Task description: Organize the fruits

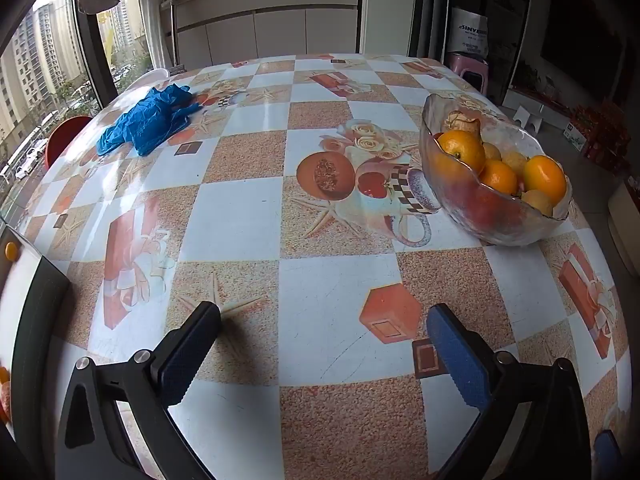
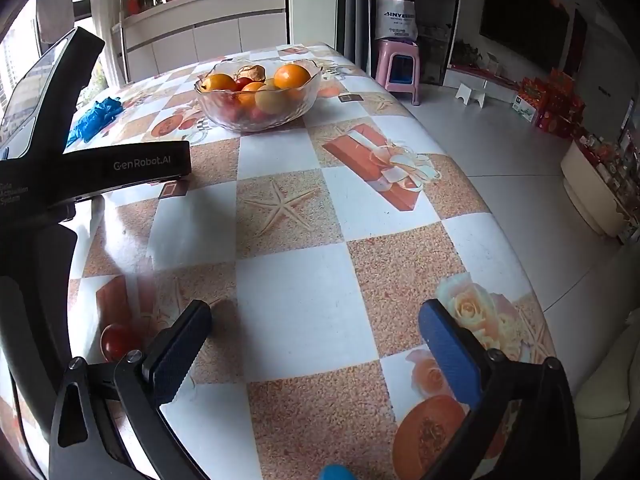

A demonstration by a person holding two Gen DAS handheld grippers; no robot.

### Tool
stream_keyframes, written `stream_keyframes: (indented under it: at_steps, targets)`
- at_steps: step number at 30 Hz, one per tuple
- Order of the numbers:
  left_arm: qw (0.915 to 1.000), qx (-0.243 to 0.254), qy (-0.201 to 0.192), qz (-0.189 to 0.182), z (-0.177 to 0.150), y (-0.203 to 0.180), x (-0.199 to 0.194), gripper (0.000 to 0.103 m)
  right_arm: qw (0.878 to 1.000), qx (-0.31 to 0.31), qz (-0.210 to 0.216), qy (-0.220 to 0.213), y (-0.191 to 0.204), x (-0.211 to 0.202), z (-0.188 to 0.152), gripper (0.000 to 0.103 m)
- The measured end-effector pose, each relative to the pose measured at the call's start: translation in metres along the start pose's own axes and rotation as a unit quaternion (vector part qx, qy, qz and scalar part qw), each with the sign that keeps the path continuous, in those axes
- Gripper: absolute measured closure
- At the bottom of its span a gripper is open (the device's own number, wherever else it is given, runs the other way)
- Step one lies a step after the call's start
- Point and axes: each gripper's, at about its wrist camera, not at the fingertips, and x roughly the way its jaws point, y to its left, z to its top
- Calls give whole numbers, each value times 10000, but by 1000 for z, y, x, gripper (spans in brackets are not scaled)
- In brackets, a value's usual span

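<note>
Both grippers hover above the checkered table [image 1: 236, 216] with nothing between their fingers: the left gripper [image 1: 324, 320] has its jaws spread wide, and so does the right gripper [image 2: 316, 316]. The fruits [image 1: 500, 164] sit piled in a glass bowl [image 1: 448, 184] toward the table's far right, while crumpled blue gloves [image 1: 148, 120] lie far left.
</note>
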Motion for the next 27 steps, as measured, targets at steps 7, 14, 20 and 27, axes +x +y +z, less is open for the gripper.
stream_keyframes:
  at_steps: [7, 14, 20, 27]
  targets:
    - [10000, 1, 0, 1, 0, 0, 0, 0, 10000, 5, 6, 14, -3, -1, -1, 0]
    - [10000, 1, 0, 0, 0, 0, 0, 0, 10000, -6, 0, -4, 1, -1, -1, 0]
    - [10000, 1, 1, 0, 0, 0, 0, 0, 10000, -6, -3, -4, 1, -1, -1, 0]
    - [10000, 0, 1, 0, 0, 0, 0, 0, 10000, -4, -4, -8, 1, -1, -2, 0]
